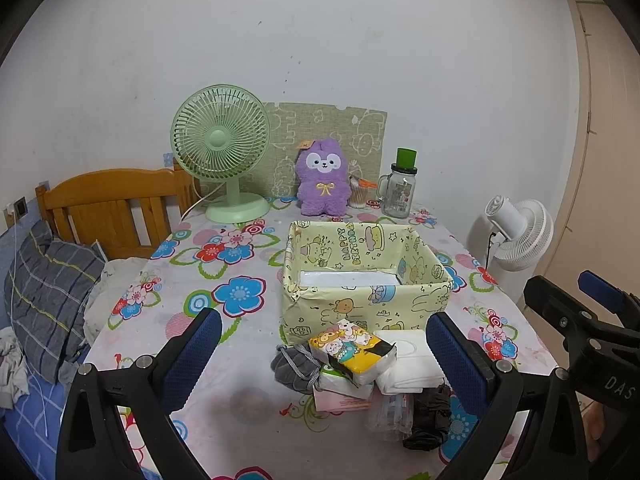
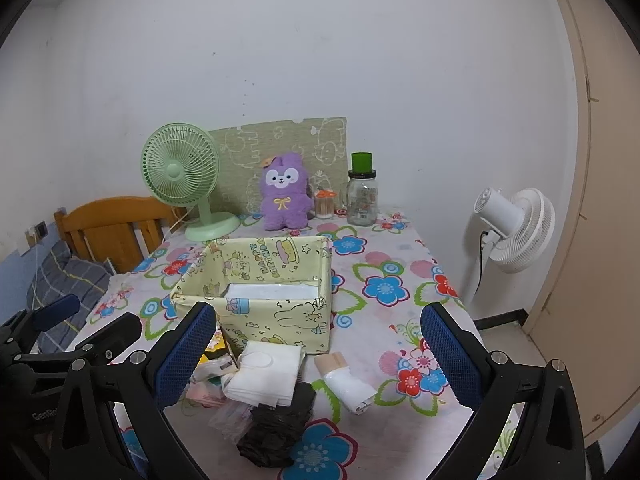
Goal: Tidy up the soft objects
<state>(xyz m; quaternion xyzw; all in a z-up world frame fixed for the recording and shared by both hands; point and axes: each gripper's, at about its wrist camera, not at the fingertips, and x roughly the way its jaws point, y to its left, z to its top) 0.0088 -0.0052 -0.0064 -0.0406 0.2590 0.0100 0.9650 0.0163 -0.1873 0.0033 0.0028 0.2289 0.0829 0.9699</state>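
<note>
A yellow cartoon-print box (image 1: pixel 352 300) (image 2: pixel 280 320) stands open on the floral table, with a white item inside. In front of it lies a pile of soft things: a colourful tissue pack (image 1: pixel 352 350), a grey drawstring pouch (image 1: pixel 292 366), a folded white cloth (image 1: pixel 408 360) (image 2: pixel 266 372), a black bundle (image 1: pixel 430 420) (image 2: pixel 278 428) and a clear packet (image 1: pixel 390 414). A beige and white roll (image 2: pixel 346 380) lies apart to the right. My left gripper (image 1: pixel 324 364) is open above the pile. My right gripper (image 2: pixel 320 356) is open above the cloth and roll.
A purple plush (image 1: pixel 322 178) (image 2: pixel 285 192), a green desk fan (image 1: pixel 222 148) (image 2: pixel 182 184), a glass jar with green lid (image 1: pixel 398 192) (image 2: pixel 362 196) and a small swab container (image 2: pixel 324 204) stand along the back wall. A white floor fan (image 2: pixel 516 228) stands right; a bed (image 1: pixel 48 280) lies left.
</note>
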